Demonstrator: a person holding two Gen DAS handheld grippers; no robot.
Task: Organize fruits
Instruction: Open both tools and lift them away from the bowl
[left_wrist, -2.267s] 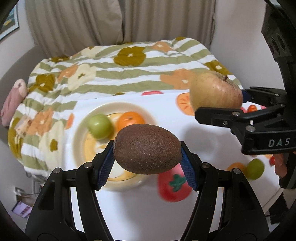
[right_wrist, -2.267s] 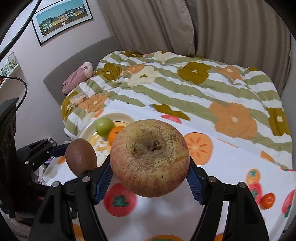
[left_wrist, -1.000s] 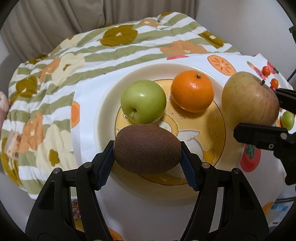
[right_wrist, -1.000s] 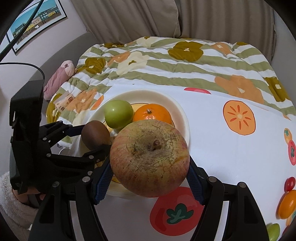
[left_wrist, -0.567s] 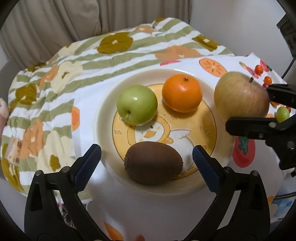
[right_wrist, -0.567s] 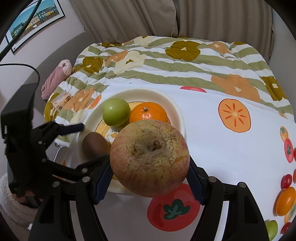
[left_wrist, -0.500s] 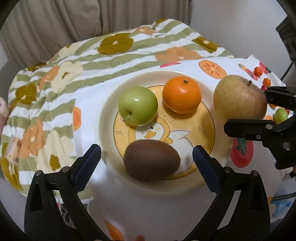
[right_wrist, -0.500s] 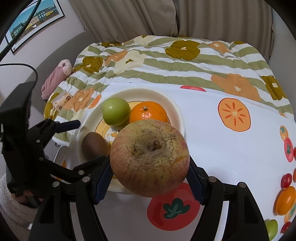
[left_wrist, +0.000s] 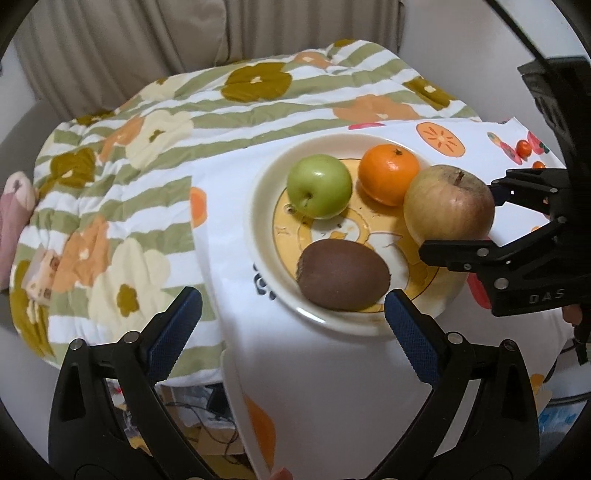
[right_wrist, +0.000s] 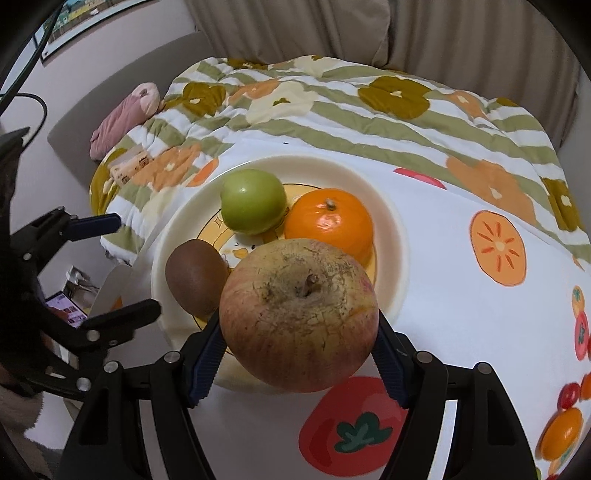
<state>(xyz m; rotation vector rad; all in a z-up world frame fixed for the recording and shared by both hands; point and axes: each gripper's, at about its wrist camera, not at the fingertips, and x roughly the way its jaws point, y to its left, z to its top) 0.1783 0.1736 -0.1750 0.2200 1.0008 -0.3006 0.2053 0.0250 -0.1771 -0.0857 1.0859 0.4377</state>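
A cream plate (left_wrist: 266, 229) with a yellow centre holds a green apple (left_wrist: 319, 184), an orange (left_wrist: 389, 173) and a brown kiwi (left_wrist: 343, 275). My left gripper (left_wrist: 291, 325) is open and empty, just in front of and left of the plate. My right gripper (right_wrist: 299, 358) is shut on a large reddish-yellow apple (right_wrist: 299, 314) and holds it over the plate's near right rim (right_wrist: 397, 236). The same apple (left_wrist: 448, 206) and right gripper (left_wrist: 495, 221) show in the left wrist view. The kiwi (right_wrist: 195, 275), green apple (right_wrist: 253, 201), orange (right_wrist: 328, 221) and left gripper (right_wrist: 118, 262) show in the right wrist view.
The plate stands on a white cloth with printed fruit (right_wrist: 461, 295) near the table's left edge (left_wrist: 236, 387). A flowered striped quilt (left_wrist: 147, 147) covers the bed behind. A pink soft toy (right_wrist: 125, 114) lies at the far left. Beige curtains (right_wrist: 443, 37) hang at the back.
My left gripper opened, left the kiwi on the plate and drew back to the left. My right gripper has moved the big apple over the plate's rim.
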